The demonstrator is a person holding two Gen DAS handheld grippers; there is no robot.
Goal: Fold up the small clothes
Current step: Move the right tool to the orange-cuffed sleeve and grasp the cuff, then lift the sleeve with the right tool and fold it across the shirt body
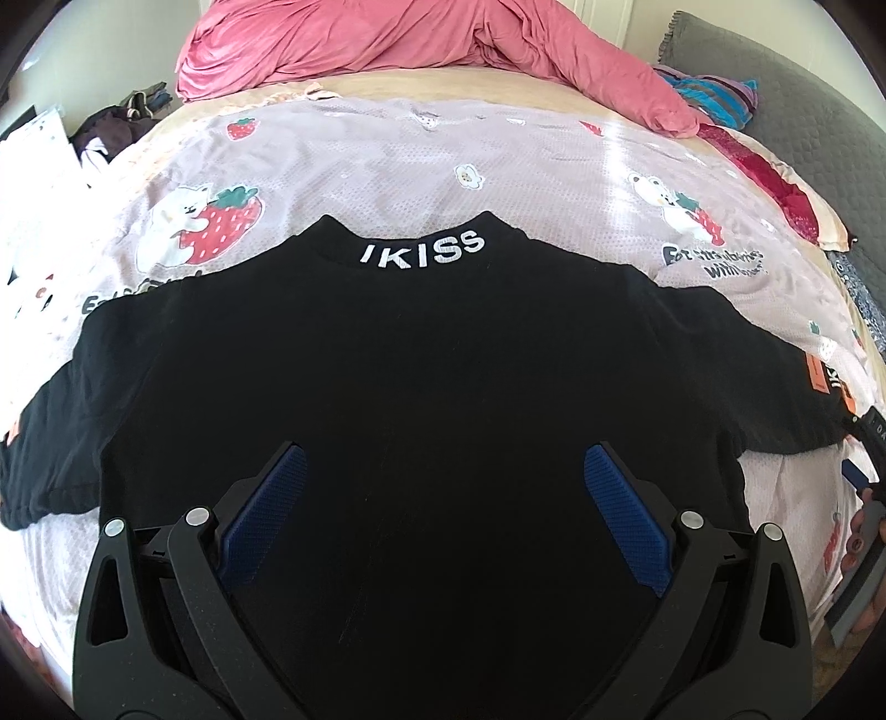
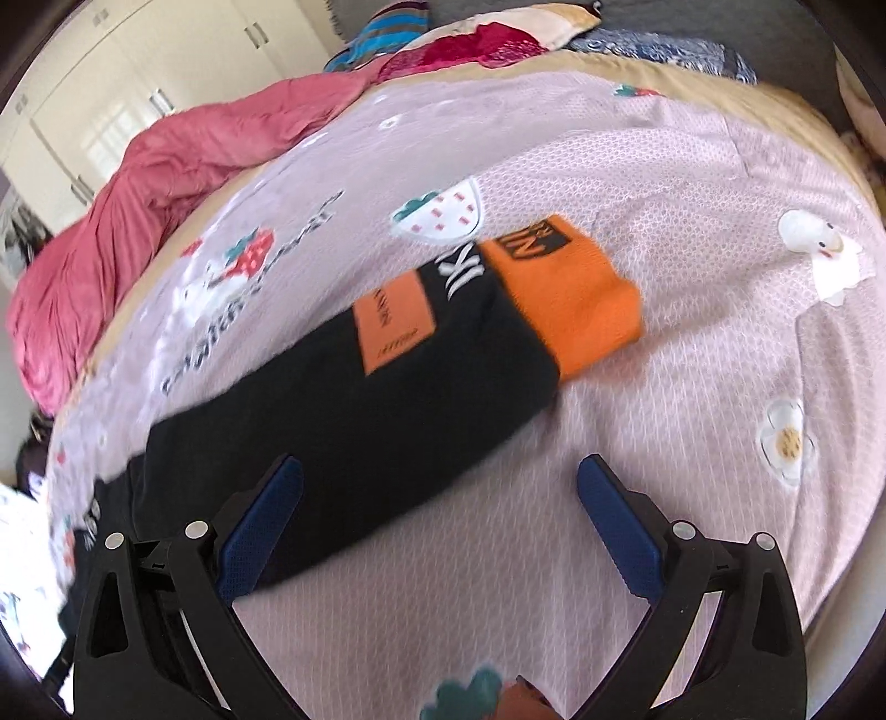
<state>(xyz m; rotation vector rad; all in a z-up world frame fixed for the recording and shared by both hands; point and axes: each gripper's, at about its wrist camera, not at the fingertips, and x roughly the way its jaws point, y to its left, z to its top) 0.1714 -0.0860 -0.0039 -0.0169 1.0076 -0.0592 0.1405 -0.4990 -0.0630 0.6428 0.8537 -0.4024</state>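
Observation:
A small black sweatshirt (image 1: 421,354) lies flat on the bed, back up, with white "IKISS" lettering on its collar (image 1: 422,252) and both sleeves spread out. My left gripper (image 1: 443,459) is open and empty, hovering over the lower middle of the shirt. My right gripper (image 2: 440,471) is open and empty above the shirt's right sleeve (image 2: 354,399), which ends in an orange cuff (image 2: 570,299) with an orange patch (image 2: 393,327). The right gripper also shows at the right edge of the left wrist view (image 1: 864,459).
The bed has a pink bedsheet (image 1: 498,160) with strawberry and bear prints. A crumpled pink duvet (image 1: 421,50) lies at the far end, with pillows (image 1: 775,72) and striped cloth (image 1: 714,94) at the far right. White wardrobes (image 2: 138,83) stand beyond the bed.

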